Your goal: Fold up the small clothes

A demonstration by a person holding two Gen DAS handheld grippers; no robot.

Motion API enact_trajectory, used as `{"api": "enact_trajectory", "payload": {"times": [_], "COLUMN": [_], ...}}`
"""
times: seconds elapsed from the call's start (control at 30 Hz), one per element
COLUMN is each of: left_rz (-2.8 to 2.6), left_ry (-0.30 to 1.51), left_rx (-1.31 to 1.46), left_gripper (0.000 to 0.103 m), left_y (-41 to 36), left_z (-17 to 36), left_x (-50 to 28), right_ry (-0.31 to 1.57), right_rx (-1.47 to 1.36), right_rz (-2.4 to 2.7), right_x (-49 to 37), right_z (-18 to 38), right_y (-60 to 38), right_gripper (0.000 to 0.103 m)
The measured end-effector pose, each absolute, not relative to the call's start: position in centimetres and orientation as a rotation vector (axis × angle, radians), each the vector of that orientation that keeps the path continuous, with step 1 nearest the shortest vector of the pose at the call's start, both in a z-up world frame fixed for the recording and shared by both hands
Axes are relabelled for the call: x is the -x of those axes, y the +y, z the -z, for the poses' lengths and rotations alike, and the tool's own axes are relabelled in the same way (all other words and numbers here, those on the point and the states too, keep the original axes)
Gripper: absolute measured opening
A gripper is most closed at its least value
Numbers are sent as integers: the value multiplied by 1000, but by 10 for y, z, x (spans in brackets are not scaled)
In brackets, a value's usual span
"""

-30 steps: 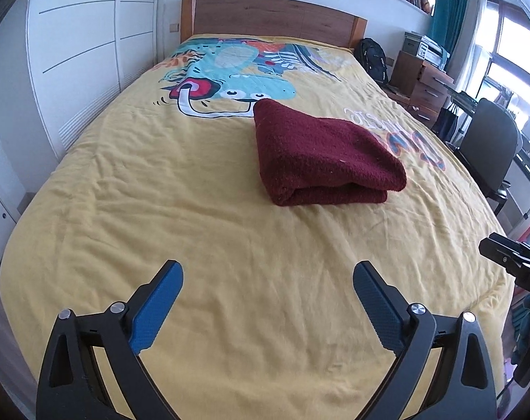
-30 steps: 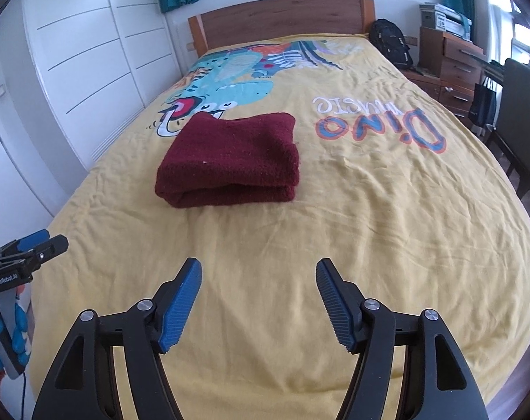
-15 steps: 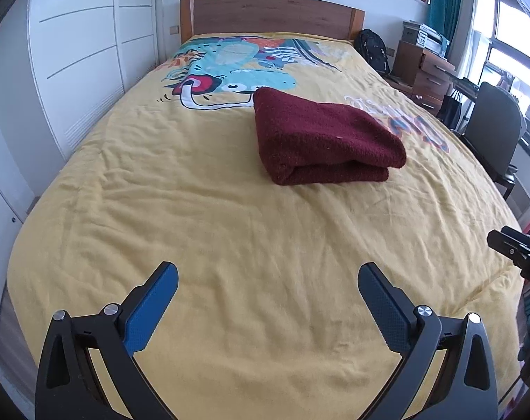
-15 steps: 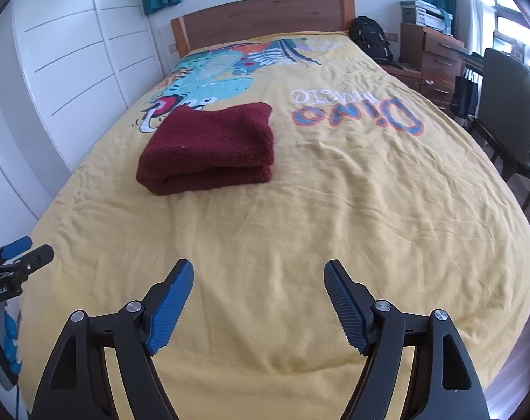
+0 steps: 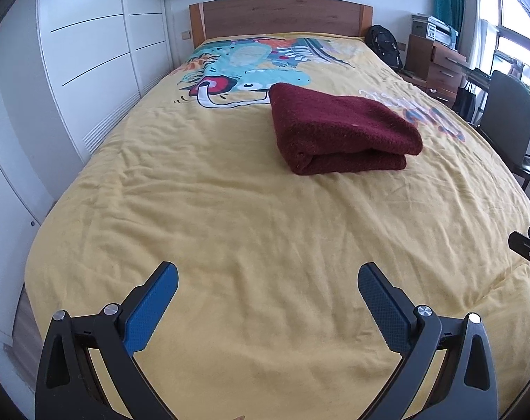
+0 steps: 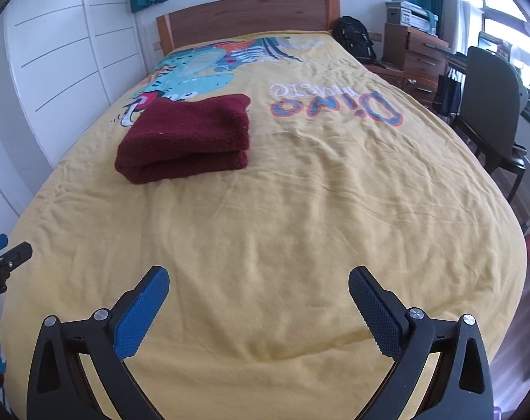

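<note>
A dark red fleece garment (image 5: 338, 129) lies folded into a thick rectangle on the yellow bedspread (image 5: 230, 227), near the middle of the bed; it also shows in the right wrist view (image 6: 188, 138). My left gripper (image 5: 267, 274) is open and empty, well short of the garment, over the foot of the bed. My right gripper (image 6: 258, 278) is open and empty too, over the foot of the bed, with the garment far ahead to its left.
A white wardrobe (image 5: 72, 70) lines the left side. A wooden headboard (image 5: 278, 14) is at the far end. A backpack (image 6: 355, 38), wooden drawers (image 6: 418, 56) and a dark chair (image 6: 488, 105) stand on the right.
Both grippers have drawn back from the folded garment toward the foot of the bed, and the right gripper's jaws have opened wider. The garment has not moved.
</note>
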State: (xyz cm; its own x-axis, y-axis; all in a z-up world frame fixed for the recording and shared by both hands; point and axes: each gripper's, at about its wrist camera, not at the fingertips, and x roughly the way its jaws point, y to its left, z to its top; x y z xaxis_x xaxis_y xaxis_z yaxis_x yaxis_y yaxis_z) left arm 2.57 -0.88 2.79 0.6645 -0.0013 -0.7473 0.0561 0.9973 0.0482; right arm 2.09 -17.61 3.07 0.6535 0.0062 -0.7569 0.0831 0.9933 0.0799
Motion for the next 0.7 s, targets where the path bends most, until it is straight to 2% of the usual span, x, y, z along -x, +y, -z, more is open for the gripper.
{"api": "enact_trajectory", "payload": {"times": [0.7], "left_rz": [-51], "left_ry": [864], "left_rx": [-100], "left_gripper": [102], "left_y": [-9], "left_z": [-14], "left_x": [-30], "right_ry": [872], "right_rx": [-81], "right_rz": [84], "right_x": [-23], "right_z": [-13], "right_y": [-182], "right_gripper": [103]}}
